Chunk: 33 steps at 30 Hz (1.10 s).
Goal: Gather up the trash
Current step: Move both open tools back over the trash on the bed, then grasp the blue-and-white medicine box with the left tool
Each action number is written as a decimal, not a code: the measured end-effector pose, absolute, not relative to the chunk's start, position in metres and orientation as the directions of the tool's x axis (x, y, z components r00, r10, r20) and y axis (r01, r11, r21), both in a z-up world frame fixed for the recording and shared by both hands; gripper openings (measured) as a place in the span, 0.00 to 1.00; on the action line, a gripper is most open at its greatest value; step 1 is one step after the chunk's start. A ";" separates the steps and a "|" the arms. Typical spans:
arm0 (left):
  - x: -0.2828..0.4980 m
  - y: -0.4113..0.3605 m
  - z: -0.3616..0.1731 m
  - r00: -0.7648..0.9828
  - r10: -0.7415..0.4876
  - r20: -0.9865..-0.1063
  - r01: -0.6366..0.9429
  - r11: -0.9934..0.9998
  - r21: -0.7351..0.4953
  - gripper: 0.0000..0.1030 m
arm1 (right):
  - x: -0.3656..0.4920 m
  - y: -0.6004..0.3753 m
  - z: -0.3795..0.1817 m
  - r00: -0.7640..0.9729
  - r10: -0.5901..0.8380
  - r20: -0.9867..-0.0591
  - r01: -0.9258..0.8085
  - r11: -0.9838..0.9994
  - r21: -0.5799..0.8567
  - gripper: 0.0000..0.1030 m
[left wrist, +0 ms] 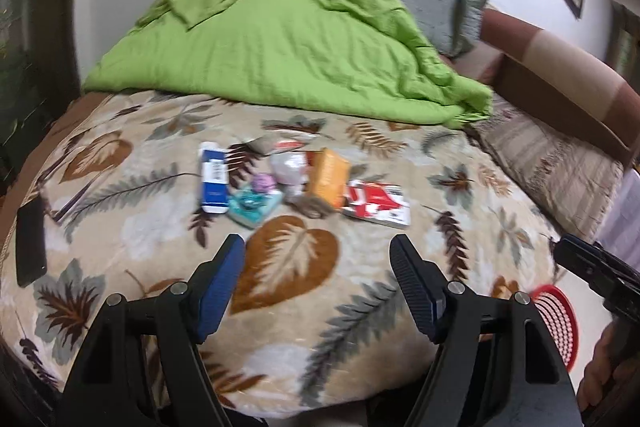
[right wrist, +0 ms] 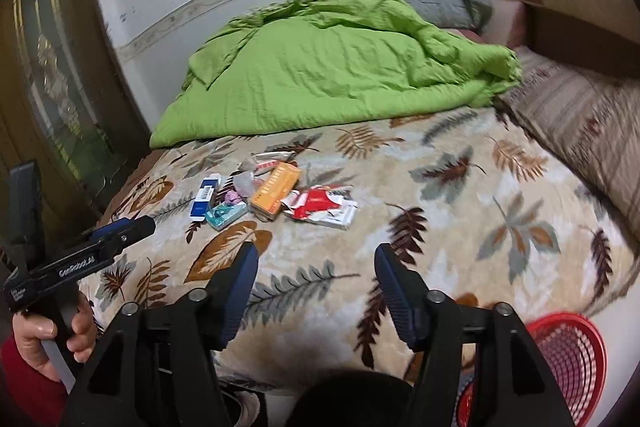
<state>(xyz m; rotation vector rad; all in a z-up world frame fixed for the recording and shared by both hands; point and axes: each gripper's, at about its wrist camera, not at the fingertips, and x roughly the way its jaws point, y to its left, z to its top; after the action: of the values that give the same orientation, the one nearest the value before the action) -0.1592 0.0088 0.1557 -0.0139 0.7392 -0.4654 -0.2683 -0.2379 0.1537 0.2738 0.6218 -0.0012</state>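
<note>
A leaf-print bed [left wrist: 120, 227] fills both views, a green quilt [left wrist: 280, 47] upper centre, the trash pile [left wrist: 300, 183] mid-frame, a red basket [right wrist: 568, 359] lower right, and left gripper [left wrist: 318, 259] and right gripper [right wrist: 316, 267] both spread, empty.

Fleecy leaf-print blanket [left wrist: 288, 259], glossy cardboard orange box [left wrist: 329, 179], plastic red basket [right wrist: 572, 355].

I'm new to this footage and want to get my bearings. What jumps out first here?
The bright green quilt bunched at the far end of the bed grabs the eye first. Next comes the small cluster of trash in the middle of the leaf-patterned blanket: a blue-and-white box, an orange box and a red-and-white carton. A red basket sits off the bed's near right corner.
</note>
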 end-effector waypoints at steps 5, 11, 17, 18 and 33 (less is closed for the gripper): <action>-0.124 0.025 0.136 0.651 -0.345 -0.676 0.324 0.932 -0.164 0.72 | -0.229 -0.220 0.138 0.792 0.128 -0.597 0.028 0.969 0.246 0.64; -0.058 0.034 0.099 0.610 -0.268 -0.746 0.225 0.961 -0.161 0.72 | -0.186 -0.203 0.108 0.770 0.151 -0.620 0.001 0.971 0.238 0.64; 0.006 0.026 0.073 0.597 -0.172 -0.784 0.155 0.983 -0.098 0.72 | -0.164 -0.203 0.089 0.767 0.175 -0.618 -0.004 0.963 0.269 0.64; 0.020 0.023 0.067 0.589 -0.143 -0.795 0.131 0.988 -0.080 0.72 | -0.162 -0.204 0.088 0.766 0.175 -0.618 -0.005 0.964 0.267 0.64; 0.054 0.043 0.035 0.588 -0.108 -0.802 0.049 0.994 -0.098 0.33 | -0.083 -0.224 0.082 0.709 0.320 -0.628 -0.014 0.897 0.441 0.66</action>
<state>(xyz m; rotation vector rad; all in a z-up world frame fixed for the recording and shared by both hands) 0.0536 0.0427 0.0355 -0.0685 0.9381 -0.0914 -0.0826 -0.2236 0.0818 0.4275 0.7653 0.1918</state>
